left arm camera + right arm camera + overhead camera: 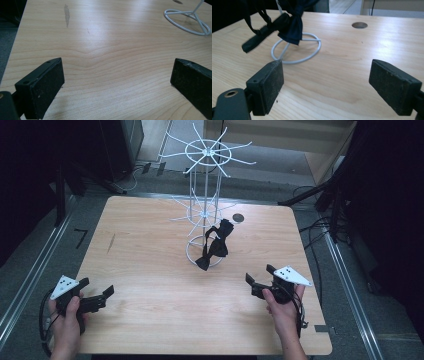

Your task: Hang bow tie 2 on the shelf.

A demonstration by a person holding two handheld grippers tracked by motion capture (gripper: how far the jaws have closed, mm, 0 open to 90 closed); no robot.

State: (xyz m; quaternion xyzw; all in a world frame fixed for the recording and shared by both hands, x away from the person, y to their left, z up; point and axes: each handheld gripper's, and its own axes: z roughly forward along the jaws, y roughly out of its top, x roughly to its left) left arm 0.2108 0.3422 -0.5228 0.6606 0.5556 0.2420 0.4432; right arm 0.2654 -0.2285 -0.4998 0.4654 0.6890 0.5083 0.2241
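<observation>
Both grippers wide open and empty, short of the bow tie on the rack.

The right gripper (260, 277) has its jaws spread far apart with nothing between them, pointed at the white wire rack (204, 195) from the near right of its ring base; the left gripper (97, 292) is spread just as wide over bare wood, well off to the rack's near left. A black bow tie (293, 23) with its strap hangs from a lower arm of the rack, dangling over the ring base. By the look of it nothing has been grasped yet: the reach, the grip and the lifting of the tie all remain.
</observation>
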